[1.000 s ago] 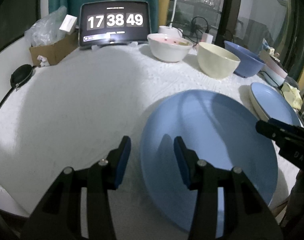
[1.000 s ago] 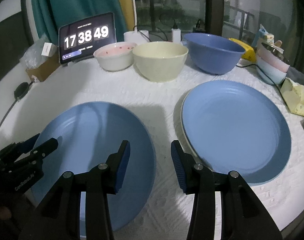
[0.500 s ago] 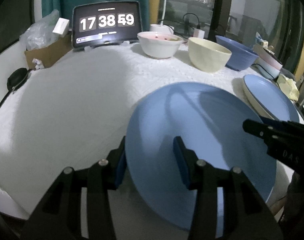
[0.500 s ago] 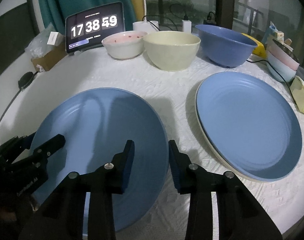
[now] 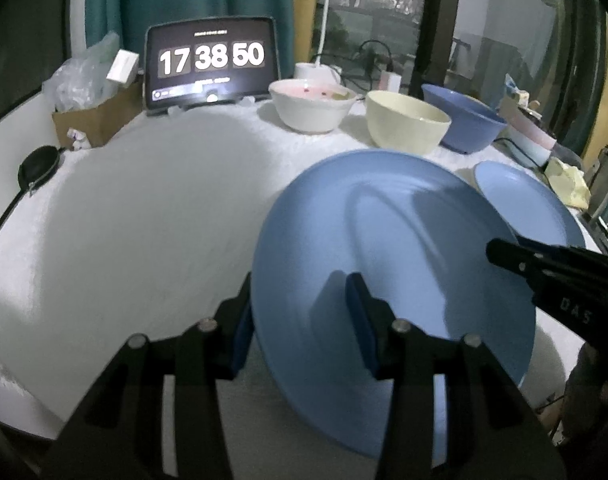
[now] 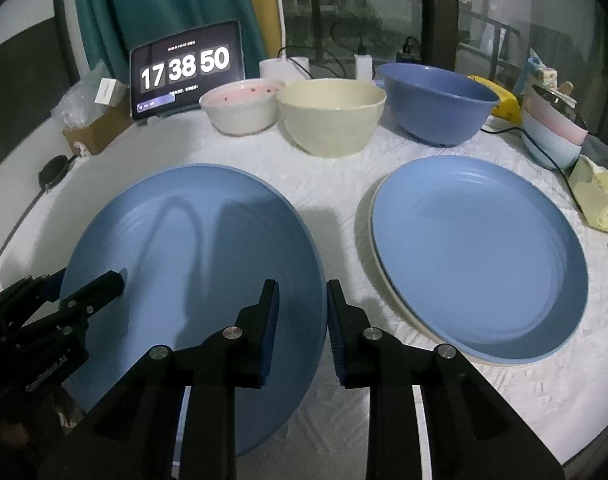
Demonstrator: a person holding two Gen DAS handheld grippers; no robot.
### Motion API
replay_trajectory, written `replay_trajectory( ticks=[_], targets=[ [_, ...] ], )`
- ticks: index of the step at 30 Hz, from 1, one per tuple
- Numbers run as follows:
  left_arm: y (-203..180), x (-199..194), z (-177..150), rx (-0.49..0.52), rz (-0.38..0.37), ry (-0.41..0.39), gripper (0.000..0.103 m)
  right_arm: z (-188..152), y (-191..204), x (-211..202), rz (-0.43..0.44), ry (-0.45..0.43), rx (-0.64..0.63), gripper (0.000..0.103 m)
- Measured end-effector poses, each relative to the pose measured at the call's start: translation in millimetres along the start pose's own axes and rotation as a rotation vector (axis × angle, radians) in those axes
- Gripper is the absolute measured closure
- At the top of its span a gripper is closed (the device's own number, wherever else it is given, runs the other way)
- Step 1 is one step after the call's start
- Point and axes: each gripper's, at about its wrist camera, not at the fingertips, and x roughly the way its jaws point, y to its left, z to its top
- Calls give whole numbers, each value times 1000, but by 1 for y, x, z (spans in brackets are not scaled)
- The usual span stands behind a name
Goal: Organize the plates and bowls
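Two grippers now straddle opposite sides of the loose blue plate (image 6: 192, 264), which sits toward the near edge of the tabletop (image 5: 144, 208). A second ago your right gripper (image 6: 302, 320) hung over bare cloth between the plates; its jaws have just been closing and now stand narrow around the plate's right rim, though you cannot tell whether the pads press on it. Your left gripper (image 5: 300, 320) was beside the plate's left rim before; now its jaws stand moderately apart with that rim between them, and contact is also unclear. The clock tablet (image 6: 186, 70) has ticked over one second.

White textured cloth covers the tabletop, with a teal curtain (image 6: 160, 4) and dark windows behind.

Counted: two stacked plates (image 6: 480, 256), a blue one on a cream one, toward the right edge; three bowls along the far edge, pink-lined white (image 6: 242, 110), cream (image 6: 330, 118) and blue (image 6: 438, 102); one small pastel bowl stack (image 6: 552, 132) at the far right corner.
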Motion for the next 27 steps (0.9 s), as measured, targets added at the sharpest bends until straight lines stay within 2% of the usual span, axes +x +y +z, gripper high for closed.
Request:
replay_trajectory(
  ticks=[10, 27],
  targets=[
    [-17, -12, 8, 27, -24, -31, 58, 4, -17, -19, -10, -52, 27, 77],
    [-75, -8, 17, 123, -81, -26, 58, -2, -72, -38, -60, -105, 121, 77]
  ],
)
